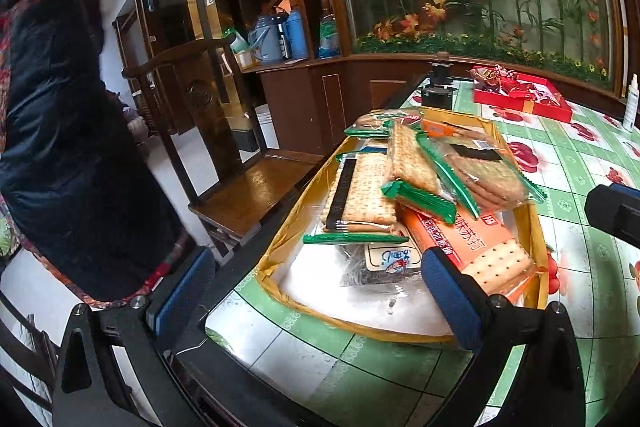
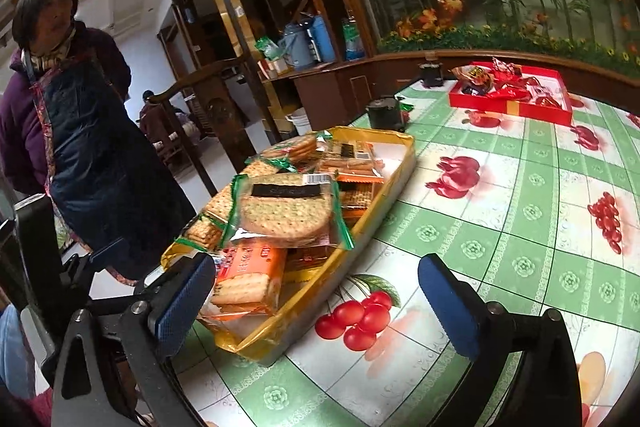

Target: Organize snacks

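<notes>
Orange cracker packet [image 1: 466, 241], at the near right of the yellow tray [image 1: 280, 239]: white Chinese characters "味苏打" printed large; the smaller line beneath is too blurred to read.
Black label strips on the clear cracker packets in the yellow tray: lettering too small to make out.
White card under the packets: blue handwriting-style marks, illegible.

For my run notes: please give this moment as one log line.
left gripper: open | right gripper: open, empty | cracker packs: in yellow tray
</notes>
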Demonstrator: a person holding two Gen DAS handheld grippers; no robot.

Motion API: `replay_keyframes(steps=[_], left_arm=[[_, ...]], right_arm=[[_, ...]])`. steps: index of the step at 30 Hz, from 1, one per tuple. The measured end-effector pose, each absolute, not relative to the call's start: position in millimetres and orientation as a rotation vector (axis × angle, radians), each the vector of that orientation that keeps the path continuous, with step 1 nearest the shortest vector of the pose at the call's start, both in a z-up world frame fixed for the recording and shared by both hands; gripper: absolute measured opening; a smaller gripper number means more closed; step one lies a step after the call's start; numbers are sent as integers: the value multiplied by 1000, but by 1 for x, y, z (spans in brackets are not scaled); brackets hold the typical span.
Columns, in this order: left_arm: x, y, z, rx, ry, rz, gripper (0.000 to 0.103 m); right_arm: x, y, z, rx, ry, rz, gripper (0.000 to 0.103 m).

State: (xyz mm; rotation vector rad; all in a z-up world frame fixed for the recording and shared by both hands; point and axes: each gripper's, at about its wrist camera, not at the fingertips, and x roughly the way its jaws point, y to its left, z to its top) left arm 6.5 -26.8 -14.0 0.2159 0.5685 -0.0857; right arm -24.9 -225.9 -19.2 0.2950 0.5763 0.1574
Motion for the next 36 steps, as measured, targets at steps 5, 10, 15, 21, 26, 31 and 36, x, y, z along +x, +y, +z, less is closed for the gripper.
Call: replay_keyframes(steps=[5,10,15,21,26,31,36], left_arm=[[5,-31,-16,245,553,-74,103],[3,-35,-16,256,553,-85,103],[3,-36,-17,264,551,-88,103],[1,-37,-19,273,557,-94,103],[1,-38,-19,271,562,-99,103],[2,-37,-20,267,567,-104,103],[2,-36,-19,263,571,-106,103]], right_arm=[[-27,-221,-18,268,572,151,103],[-26,-219,-20,262,583,159,103],[-27,-220,-21,263,580,158,103],[-27,-220,-20,266,580,163,103],[-27,-221,-20,266,582,164,103],[-27,-220,-20,265,582,162,103],[-26,-219,-20,265,582,159,103]])
